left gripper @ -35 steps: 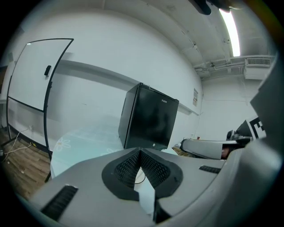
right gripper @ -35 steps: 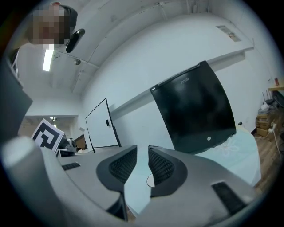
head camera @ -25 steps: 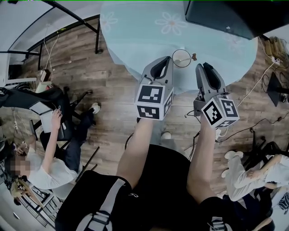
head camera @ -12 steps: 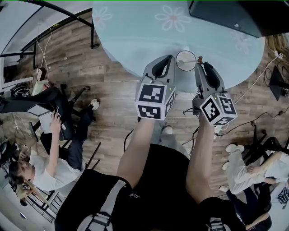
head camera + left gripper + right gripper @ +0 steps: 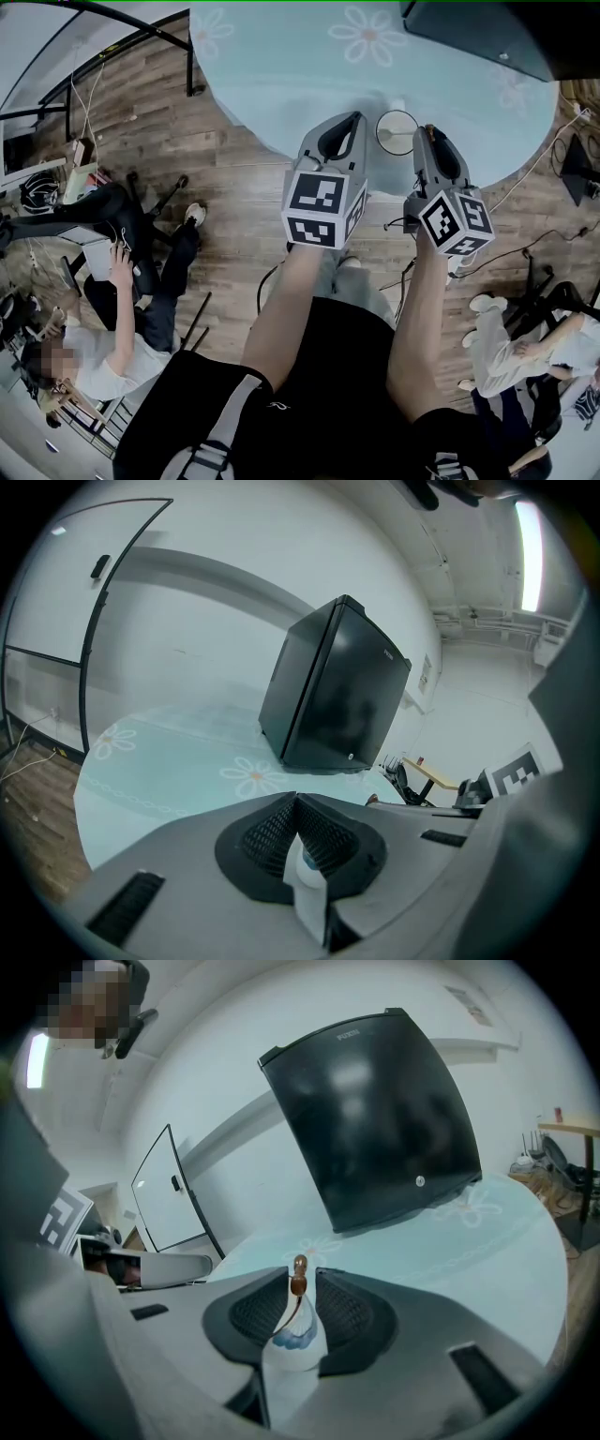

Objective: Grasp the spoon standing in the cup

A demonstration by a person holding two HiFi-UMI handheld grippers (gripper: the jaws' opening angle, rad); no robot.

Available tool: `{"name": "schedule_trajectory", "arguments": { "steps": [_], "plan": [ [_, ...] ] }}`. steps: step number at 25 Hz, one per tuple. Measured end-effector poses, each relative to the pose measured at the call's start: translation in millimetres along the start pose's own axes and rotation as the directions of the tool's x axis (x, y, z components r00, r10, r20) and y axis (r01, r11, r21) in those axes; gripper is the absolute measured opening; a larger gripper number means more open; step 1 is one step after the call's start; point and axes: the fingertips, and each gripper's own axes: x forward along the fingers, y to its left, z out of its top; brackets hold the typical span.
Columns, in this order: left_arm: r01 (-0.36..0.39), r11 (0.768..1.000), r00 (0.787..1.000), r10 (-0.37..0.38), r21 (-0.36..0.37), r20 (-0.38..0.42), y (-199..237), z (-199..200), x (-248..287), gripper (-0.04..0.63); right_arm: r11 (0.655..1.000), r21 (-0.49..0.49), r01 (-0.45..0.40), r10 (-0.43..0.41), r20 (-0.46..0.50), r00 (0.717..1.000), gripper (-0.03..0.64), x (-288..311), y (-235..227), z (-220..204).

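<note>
Right tongs [image 5: 425,132]: jaws apart and just been closing; the spoon [image 5: 299,1275] top stands between them, apparently not yet pinched.
Left tongs [image 5: 296,801]: closed, empty.
Spoon: upright in the cup [image 5: 397,131], near the table [image 5: 300,75] edge.
Method: centre the beaded tip, close gently, avoid tipping the cup.
Surroundings: daisy-print cloth, black box [image 5: 375,1119], wood floor [image 5: 225,187].

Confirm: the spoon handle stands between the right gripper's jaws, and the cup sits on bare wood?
Not bare wood: the head view shows the cup sitting on a pale blue daisy-print tablecloth. The rest holds: the spoon handle stands between the jaws of the right gripper, which have just been closing without pressing it yet.
</note>
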Motion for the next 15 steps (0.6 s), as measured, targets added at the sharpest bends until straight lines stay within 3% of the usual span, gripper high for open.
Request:
{"name": "schedule_trajectory", "arguments": {
  "steps": [4,15],
  "plan": [
    [0.009,1.000,1.000,-0.009,-0.002,0.003,2.9,4.6,3.6,0.002,1.000,-0.010,0.012,-0.012,0.002,1.000,0.049,3.8,1.8,2.1],
    [0.053,0.999,0.997,-0.053,0.011,0.047,-8.1,33.9,-2.7,0.002,0.989,-0.150,-0.009,0.010,0.004,1.000,0.044,-7.6,31.9,32.7]
  ]
}}
